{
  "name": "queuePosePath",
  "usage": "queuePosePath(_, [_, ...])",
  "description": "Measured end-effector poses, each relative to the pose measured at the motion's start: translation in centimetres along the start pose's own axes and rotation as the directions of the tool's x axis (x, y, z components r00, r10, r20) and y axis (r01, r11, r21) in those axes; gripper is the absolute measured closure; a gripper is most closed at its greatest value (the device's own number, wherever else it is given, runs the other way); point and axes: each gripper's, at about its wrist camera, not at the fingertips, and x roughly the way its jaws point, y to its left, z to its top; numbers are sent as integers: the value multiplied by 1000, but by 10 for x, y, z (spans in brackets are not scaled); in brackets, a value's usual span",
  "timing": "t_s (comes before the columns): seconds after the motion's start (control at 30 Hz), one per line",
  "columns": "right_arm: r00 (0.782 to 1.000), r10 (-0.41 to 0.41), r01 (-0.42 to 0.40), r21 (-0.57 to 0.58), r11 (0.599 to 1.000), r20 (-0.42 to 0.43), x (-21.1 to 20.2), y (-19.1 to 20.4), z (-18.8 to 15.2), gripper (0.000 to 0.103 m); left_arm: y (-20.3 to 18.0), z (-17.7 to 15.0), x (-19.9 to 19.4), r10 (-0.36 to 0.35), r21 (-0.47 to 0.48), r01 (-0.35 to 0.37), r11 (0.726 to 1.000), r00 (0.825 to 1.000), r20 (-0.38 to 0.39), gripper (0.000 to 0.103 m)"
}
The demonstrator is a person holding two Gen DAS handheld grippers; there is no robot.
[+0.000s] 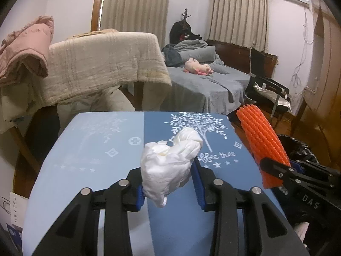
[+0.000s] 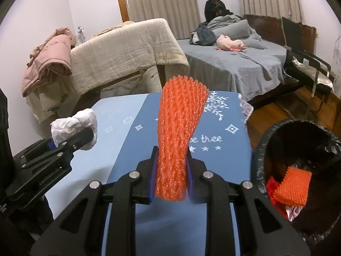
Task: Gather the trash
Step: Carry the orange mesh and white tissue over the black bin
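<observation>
My left gripper (image 1: 169, 183) is shut on a crumpled white tissue (image 1: 170, 162) and holds it above the blue table (image 1: 85, 149). It also shows in the right wrist view (image 2: 70, 137) with the tissue (image 2: 72, 123). My right gripper (image 2: 170, 179) is shut on an orange foam net sleeve (image 2: 181, 132), held upright above the table (image 2: 127, 132). The sleeve also shows at the right of the left wrist view (image 1: 262, 140). A bin with a black liner (image 2: 262, 149) stands right of the table and holds another orange foam net (image 2: 292, 189).
A chair draped with a beige blanket (image 1: 106, 64) stands behind the table, with a pink jacket (image 1: 23, 47) to its left. A bed with grey covers (image 2: 245, 59) and a pink plush toy (image 2: 230, 42) lies beyond. A black chair (image 2: 309, 68) stands at the right.
</observation>
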Motion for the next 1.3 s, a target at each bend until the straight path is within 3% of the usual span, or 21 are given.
queuePosePath(0.73, [995, -57, 53, 54, 997, 79, -65, -39, -12, 81, -64, 3, -40, -61, 73, 56, 996, 996, 62, 66])
queuePosePath(1.3, [984, -153, 141, 121, 983, 95, -92, -91, -26, 81, -124, 8, -34, -150, 138, 140, 981, 986, 68, 65])
